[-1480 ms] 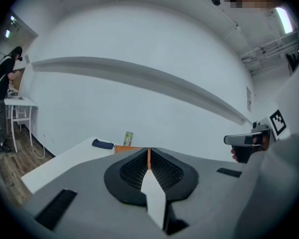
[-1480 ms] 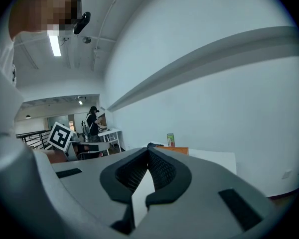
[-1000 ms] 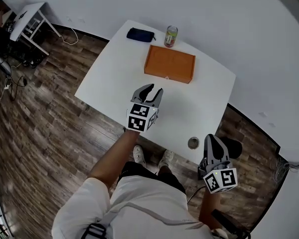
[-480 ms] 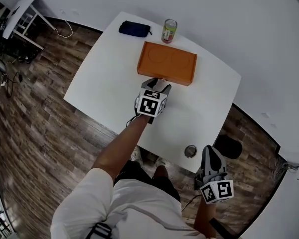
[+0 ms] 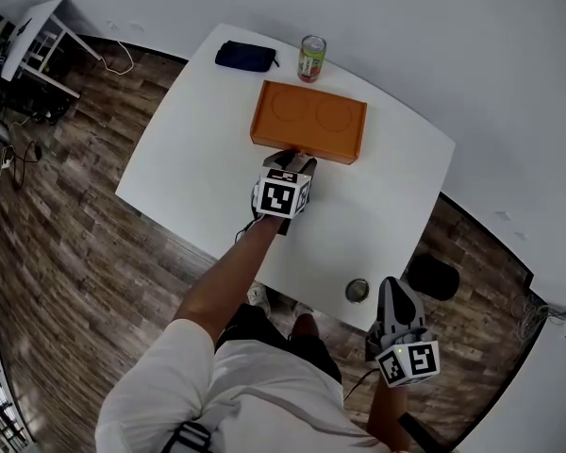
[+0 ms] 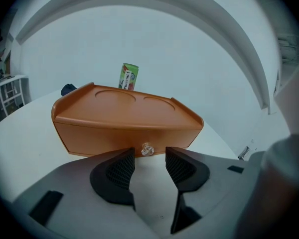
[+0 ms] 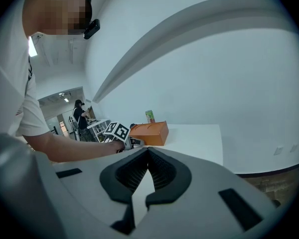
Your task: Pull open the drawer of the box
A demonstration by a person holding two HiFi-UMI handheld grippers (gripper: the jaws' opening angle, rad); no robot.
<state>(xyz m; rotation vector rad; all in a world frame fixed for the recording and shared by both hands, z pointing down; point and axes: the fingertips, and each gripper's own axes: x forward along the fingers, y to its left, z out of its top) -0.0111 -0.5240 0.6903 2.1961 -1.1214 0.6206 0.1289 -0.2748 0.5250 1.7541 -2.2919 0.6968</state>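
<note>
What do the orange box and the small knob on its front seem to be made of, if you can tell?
The orange box looks like moulded plastic or painted wood with a matte finish: even colour, rounded edges, a soft sheen and no visible grain. The knob looks like clear glass or acrylic, probably faceted: it is see-through and shows small bright glints.

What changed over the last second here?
The left gripper advanced across the table to the front of the orange box; its jaws, wide apart, have just been closing slightly, the drawer knob between their tips, not yet gripped. The right gripper stayed shut beside the table; box, can and pouch unmoved, drawer closed.
</note>
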